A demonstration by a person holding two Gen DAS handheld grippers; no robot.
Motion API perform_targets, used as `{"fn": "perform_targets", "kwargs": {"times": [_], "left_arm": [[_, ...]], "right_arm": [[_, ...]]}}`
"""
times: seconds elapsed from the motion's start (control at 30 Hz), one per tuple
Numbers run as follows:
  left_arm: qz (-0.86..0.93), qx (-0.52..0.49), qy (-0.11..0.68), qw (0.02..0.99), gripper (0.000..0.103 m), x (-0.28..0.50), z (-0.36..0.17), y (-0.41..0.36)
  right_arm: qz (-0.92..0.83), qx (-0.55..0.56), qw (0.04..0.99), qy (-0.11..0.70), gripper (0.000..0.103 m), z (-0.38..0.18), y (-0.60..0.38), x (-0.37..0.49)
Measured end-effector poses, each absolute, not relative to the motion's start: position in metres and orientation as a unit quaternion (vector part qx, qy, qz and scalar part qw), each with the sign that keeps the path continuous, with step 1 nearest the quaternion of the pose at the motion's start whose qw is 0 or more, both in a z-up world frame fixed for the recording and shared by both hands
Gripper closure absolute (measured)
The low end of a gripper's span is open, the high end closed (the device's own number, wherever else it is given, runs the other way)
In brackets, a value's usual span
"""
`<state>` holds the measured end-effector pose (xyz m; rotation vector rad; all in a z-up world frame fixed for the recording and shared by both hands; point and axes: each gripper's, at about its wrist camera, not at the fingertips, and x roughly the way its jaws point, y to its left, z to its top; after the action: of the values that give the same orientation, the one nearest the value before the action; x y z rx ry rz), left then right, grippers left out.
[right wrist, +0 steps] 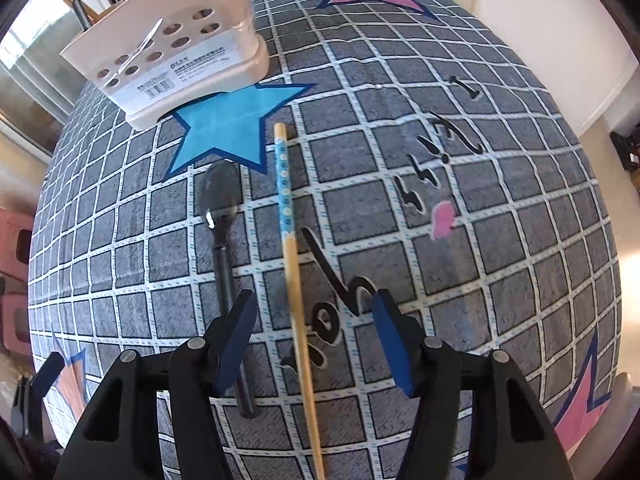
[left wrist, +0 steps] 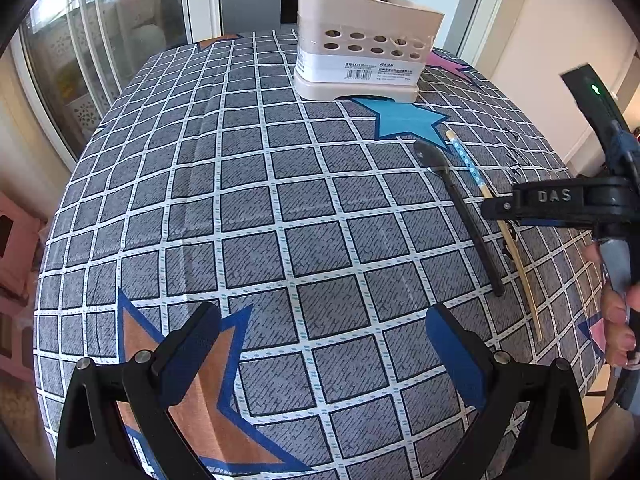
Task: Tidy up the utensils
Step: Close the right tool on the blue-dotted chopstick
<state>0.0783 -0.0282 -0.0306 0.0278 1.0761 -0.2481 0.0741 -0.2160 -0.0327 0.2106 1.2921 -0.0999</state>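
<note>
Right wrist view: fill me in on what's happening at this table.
A person with a handheld gripper in each hand is sorting utensils into the beige utensil holder, which already holds a few. One chopstick and a black spoon lie side by side on the checked tablecloth. The right gripper is open and straddles the chopstick, not yet closed on it. The left gripper hovers open, holding nothing.

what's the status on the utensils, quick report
Both grippers open, empty: left, right straddling the chopstick. Black spoon beside it, both flat on cloth. Holder beyond, path unobstructed.
</note>
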Motion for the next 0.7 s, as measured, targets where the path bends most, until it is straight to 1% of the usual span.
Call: {"fn": "perform_targets", "kwargs": {"times": [0.1,0.2,0.27,0.37,0.5,0.57,0.7], "left_arm": [[-0.12,0.016,0.51,0.852,0.0,0.078,-0.03,-0.029],[-0.12,0.015,0.509,0.852,0.0,0.079,-0.029,-0.028],[-0.12,0.012,0.509,0.852,0.0,0.08,-0.028,-0.026],[-0.117,0.012,0.509,0.853,0.0,0.081,-0.028,-0.025],[-0.119,0.012,0.514,0.85,0.0,0.083,-0.029,-0.028],[-0.121,0.015,0.514,0.849,0.0,0.084,-0.029,-0.03],[-0.13,0.021,0.517,0.846,0.0,0.088,-0.026,-0.039]], "right_arm": [[-0.047,0.081,0.792,0.603,0.042,-0.034,-0.21,0.081],[-0.052,0.065,0.793,0.603,0.049,-0.034,-0.205,0.086],[-0.06,0.056,0.794,0.602,0.061,-0.035,-0.203,0.09],[-0.06,0.052,0.794,0.602,0.071,-0.034,-0.207,0.09],[-0.057,0.05,0.797,0.6,0.081,-0.034,-0.217,0.086],[-0.057,0.051,0.798,0.598,0.094,-0.033,-0.217,0.085],[-0.054,0.065,0.801,0.593,0.095,-0.032,-0.221,0.078]]}}
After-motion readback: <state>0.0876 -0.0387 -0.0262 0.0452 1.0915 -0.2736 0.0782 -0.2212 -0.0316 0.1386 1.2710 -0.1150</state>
